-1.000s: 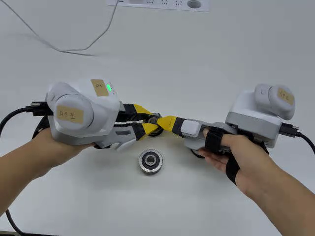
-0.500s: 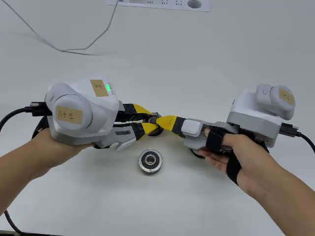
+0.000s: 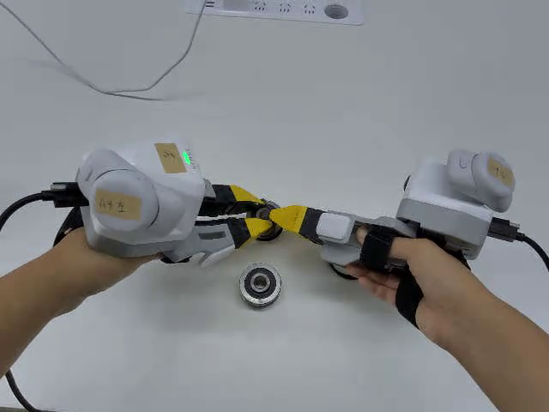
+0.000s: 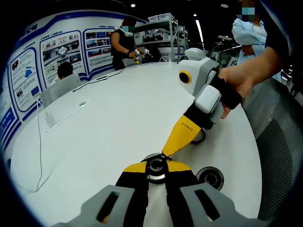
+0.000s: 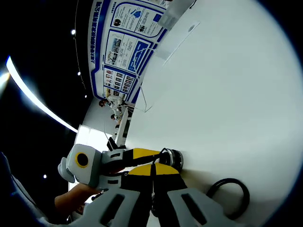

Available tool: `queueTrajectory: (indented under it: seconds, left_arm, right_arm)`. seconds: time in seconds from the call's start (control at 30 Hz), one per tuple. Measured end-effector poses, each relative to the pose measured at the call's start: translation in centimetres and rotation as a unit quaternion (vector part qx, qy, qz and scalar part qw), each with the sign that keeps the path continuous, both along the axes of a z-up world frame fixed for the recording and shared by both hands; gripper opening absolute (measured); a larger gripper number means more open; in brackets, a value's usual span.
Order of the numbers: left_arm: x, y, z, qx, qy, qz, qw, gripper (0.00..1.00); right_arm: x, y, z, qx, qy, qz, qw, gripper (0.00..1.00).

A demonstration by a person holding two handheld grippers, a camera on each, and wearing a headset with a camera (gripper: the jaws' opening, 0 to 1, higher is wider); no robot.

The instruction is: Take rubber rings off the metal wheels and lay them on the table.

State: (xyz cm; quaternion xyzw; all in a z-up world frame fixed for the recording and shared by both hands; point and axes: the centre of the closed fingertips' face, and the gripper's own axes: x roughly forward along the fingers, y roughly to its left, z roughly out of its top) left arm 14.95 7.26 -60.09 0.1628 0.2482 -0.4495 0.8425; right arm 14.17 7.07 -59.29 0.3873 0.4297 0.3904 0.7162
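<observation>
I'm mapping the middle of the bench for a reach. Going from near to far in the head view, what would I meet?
First the loose wheel, then the held wheel, last the power strip.

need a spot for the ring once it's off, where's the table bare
Wide bare table beyond the held wheel up to the power strip; also nearer than the loose wheel. Crowded mid-table, where left gripper and right gripper meet.

Head view steep down onto the counter (image 3: pixel 343 103); gripper views low, close, nose to nose over one wheel (image 4: pixel 156 169).
</observation>
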Motion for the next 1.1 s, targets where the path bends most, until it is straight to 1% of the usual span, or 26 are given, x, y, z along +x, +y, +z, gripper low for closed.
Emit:
queueTrajectory:
  seconds: [0.2,0.3,0.33,0.4,0.47,0.57,0.67,0.77,0.83,0.9,1.0,1.07,1.1]
  left_arm:
    - [0.0,0.0,0.0,0.003,-0.002,-0.001,1.0000,0.12]
    - [0.1,0.0,0.0,0.007,-0.006,-0.002,1.0000,0.13]
    - [0.1,0.0,-0.1,0.010,-0.009,-0.003,0.9999,0.13]
    - [0.1,0.0,0.0,0.011,-0.009,0.000,0.9999,0.13]
    - [0.1,0.0,0.0,0.011,-0.005,0.003,0.9999,0.13]
    - [0.0,0.0,0.1,0.008,0.005,0.008,0.9999,0.13]
    - [0.0,0.1,0.1,0.012,0.006,0.006,0.9999,0.13]
    - [-0.1,0.4,0.2,0.016,0.006,0.004,0.9998,0.14]
    - [-0.2,0.7,0.4,0.018,0.002,0.004,0.9998,0.15]
    - [-0.1,0.9,0.8,0.013,-0.001,0.010,0.9999,0.15]
    - [0.0,1.2,1.5,0.003,-0.007,0.019,0.9998,0.16]
    - [0.2,1.6,1.8,0.005,-0.010,0.026,0.9996,0.16]
    - [0.3,1.9,1.8,0.005,-0.011,0.030,0.9995,0.16]
  right_arm:
    - [0.0,-0.2,0.1,0.004,0.003,-0.005,1.0000,0.00]
    - [0.1,-0.5,-0.1,0.004,0.010,-0.019,0.9998,0.00]
    - [0.3,-0.6,-0.2,0.003,0.016,-0.028,0.9995,0.00]
    - [0.4,-0.6,-0.3,0.002,0.017,-0.032,0.9993,0.00]
    - [0.3,-0.4,-0.3,0.001,0.019,-0.033,0.9993,0.00]
    - [0.4,-0.5,-0.6,-0.006,0.028,-0.039,0.9988,0.01]
    - [0.5,-0.6,-0.7,-0.010,0.028,-0.044,0.9986,0.01]
    - [0.5,-0.6,-0.8,-0.015,0.027,-0.046,0.9985,0.01]
    - [0.6,-0.6,-0.9,-0.021,0.023,-0.046,0.9984,0.01]
    - [0.6,-0.6,-0.9,-0.027,0.017,-0.045,0.9985,0.01]
    - [0.5,-0.5,-0.7,-0.029,0.012,-0.042,0.9986,0.01]
    - [0.5,-0.4,-0.7,-0.034,0.006,-0.040,0.9986,0.01]
    - [0.6,-0.5,-0.7,-0.042,-0.005,-0.037,0.9984,0.01]
